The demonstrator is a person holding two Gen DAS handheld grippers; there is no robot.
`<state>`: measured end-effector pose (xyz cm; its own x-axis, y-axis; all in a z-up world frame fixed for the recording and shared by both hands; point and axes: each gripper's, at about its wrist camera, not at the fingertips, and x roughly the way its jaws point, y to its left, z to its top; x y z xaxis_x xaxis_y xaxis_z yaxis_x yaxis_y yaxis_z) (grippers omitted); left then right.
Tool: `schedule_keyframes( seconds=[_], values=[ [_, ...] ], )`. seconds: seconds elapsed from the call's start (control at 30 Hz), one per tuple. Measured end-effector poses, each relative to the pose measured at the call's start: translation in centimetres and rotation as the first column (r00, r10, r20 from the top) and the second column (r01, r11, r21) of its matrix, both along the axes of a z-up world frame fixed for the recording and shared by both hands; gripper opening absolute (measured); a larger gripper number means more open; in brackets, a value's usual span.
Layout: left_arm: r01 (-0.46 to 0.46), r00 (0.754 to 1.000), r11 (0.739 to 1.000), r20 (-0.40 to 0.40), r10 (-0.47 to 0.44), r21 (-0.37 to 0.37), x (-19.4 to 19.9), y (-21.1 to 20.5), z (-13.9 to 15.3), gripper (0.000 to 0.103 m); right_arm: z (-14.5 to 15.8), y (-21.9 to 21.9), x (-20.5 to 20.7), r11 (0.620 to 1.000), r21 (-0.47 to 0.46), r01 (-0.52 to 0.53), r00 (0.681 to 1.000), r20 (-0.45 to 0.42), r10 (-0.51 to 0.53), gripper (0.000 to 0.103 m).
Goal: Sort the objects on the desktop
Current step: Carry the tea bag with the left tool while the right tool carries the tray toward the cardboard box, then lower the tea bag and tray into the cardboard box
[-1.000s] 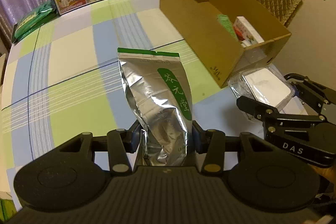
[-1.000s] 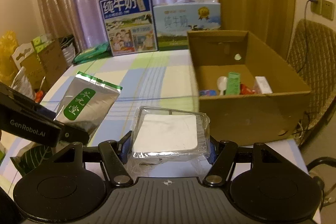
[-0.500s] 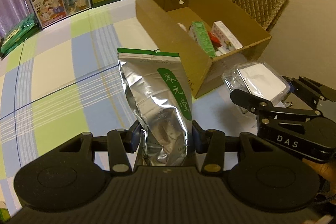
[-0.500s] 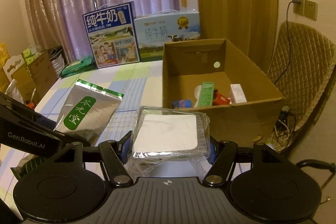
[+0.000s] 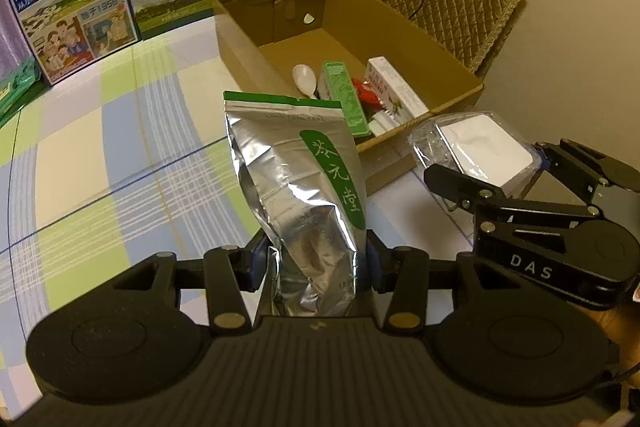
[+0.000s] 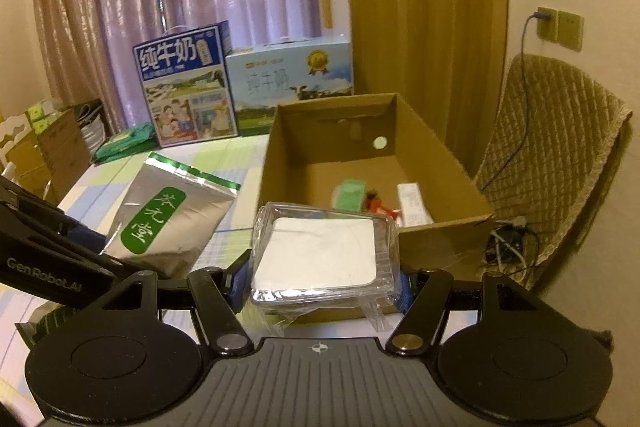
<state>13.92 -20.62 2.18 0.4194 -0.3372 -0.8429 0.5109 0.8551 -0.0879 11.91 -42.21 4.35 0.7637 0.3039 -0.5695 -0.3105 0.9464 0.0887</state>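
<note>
My left gripper (image 5: 314,263) is shut on a silver foil pouch (image 5: 300,187) with a green label, held upright above the checked tablecloth. The same pouch (image 6: 168,219) shows at the left of the right wrist view. My right gripper (image 6: 320,285) is shut on a clear plastic-wrapped white box (image 6: 320,253); from the left wrist camera that box (image 5: 476,147) hangs just right of the open cardboard box (image 5: 460,75). Both loads are in the air near the carton's near wall (image 6: 440,239). Inside lie a white spoon (image 5: 305,79), a green packet (image 5: 344,99) and a white carton (image 5: 394,91).
Two milk cartons (image 5: 68,15) (image 6: 292,83) stand at the table's far edge. A green bag (image 6: 128,145) lies beside them. A quilted chair (image 6: 560,163) with a cable stands right of the table. Boxes and bags (image 6: 48,143) crowd the far left.
Both grippers have risen and moved toward the cardboard box with their loads; the box's inside now shows more fully in both views.
</note>
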Motion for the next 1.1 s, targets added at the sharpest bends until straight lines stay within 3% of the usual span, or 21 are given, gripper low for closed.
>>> schedule_keyframes(
  seconds=[0.8, 1.1],
  values=[
    [0.045, 0.999, 0.999, 0.028, -0.045, -0.021, 3.5, -5.7, 1.7, 0.042, 1.7, -4.2, 5.2, 0.999, -0.033, 0.041, 0.998, 0.040, -0.040, 0.063],
    [0.022, 0.999, 0.999, 0.027, -0.020, -0.049, 5.9, -6.5, 2.4, 0.042, 2.1, -4.8, 7.6, 0.998, -0.029, 0.047, 0.998, 0.038, -0.046, 0.063]
  ],
)
